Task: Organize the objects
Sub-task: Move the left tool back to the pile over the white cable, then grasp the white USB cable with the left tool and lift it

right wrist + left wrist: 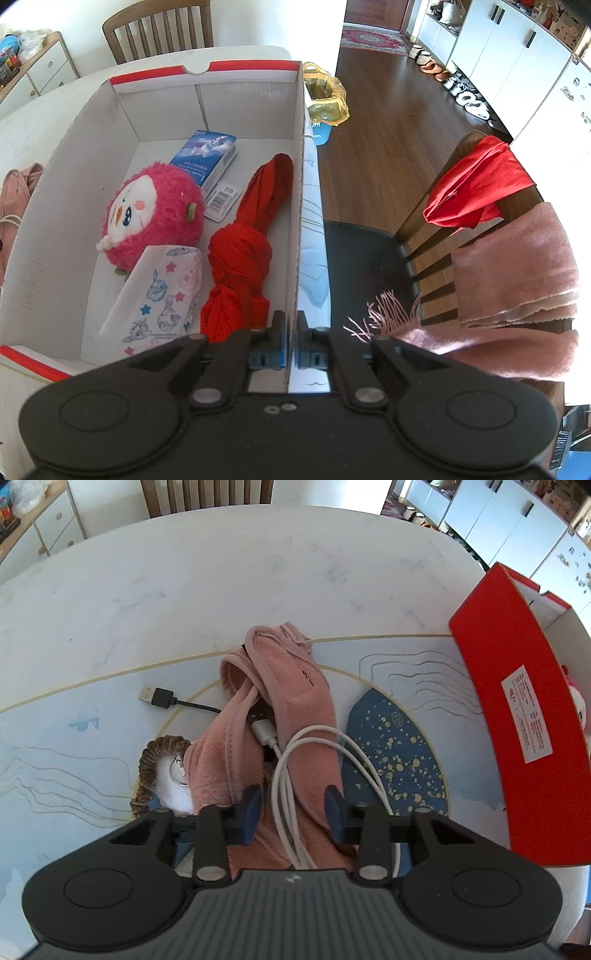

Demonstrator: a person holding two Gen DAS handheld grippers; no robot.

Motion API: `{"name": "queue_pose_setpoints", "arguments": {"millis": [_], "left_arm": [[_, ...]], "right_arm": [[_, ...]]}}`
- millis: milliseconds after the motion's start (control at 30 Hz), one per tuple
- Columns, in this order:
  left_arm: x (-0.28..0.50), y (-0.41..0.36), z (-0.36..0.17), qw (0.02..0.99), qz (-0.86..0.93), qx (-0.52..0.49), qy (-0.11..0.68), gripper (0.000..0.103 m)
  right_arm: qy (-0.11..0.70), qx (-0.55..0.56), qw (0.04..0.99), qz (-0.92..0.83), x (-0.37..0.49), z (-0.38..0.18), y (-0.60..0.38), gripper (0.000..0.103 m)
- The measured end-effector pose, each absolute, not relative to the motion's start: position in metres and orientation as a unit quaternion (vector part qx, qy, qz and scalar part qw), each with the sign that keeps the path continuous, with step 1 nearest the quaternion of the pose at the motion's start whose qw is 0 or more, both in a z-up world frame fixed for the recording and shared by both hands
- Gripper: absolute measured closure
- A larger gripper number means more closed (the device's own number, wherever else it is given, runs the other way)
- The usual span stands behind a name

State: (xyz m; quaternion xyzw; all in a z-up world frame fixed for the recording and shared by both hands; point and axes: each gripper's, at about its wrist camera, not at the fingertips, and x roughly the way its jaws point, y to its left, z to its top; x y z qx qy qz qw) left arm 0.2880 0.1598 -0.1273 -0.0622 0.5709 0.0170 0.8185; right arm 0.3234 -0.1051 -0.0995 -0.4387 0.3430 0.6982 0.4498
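In the left wrist view my left gripper [294, 814] is open, its blue fingers straddling a pink fleece cloth [291, 686] and a coiled white cable [295, 775] lying on it. A black USB cable [162, 698] runs under the cloth. A small doll with a brown woven hat [162, 764] lies left of the cloth. The red box [517, 716] stands at the right. In the right wrist view my right gripper [291, 339] is shut on the right wall of the box [300, 206]. Inside lie a pink plush toy [155, 214], a red strap bundle [243, 251], a blue carton [207, 155] and a printed packet [162, 299].
The table has a pale blue mat [74, 746] with a dark blue speckled patch [399, 753]. Right of the table stands a wooden chair [369, 258] draped with a red cloth [476, 184] and a pink scarf [517, 280]. A yellow bag [327, 96] sits on the floor.
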Motion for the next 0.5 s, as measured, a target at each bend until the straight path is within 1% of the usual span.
{"name": "queue_pose_setpoints", "arguments": {"millis": [33,67,100,200,367,500], "left_arm": [[0.288,0.159,-0.127,0.819,0.015,-0.058,0.571,0.072],[0.287,0.157,-0.127,0.819,0.015,-0.051,0.571,0.077],[0.287,0.156,-0.127,0.82,0.015,-0.046,0.57,0.085],[0.284,0.153,-0.123,0.824,0.015,-0.035,0.565,0.095],[0.276,0.147,-0.107,0.835,0.007,-0.017,0.55,0.097],[0.271,0.146,-0.087,0.846,-0.004,-0.026,0.533,0.098]], "right_arm": [[0.343,-0.439,0.449,0.698,0.322,-0.099,-0.105,0.099],[0.342,-0.44,0.449,0.699,0.322,-0.099,-0.105,0.099],[0.341,-0.44,0.449,0.699,0.322,-0.099,-0.105,0.099],[0.34,-0.441,0.447,0.7,0.322,-0.099,-0.105,0.099],[0.341,-0.442,0.446,0.7,0.322,-0.099,-0.105,0.1],[0.34,-0.442,0.444,0.701,0.321,-0.099,-0.106,0.1]]}}
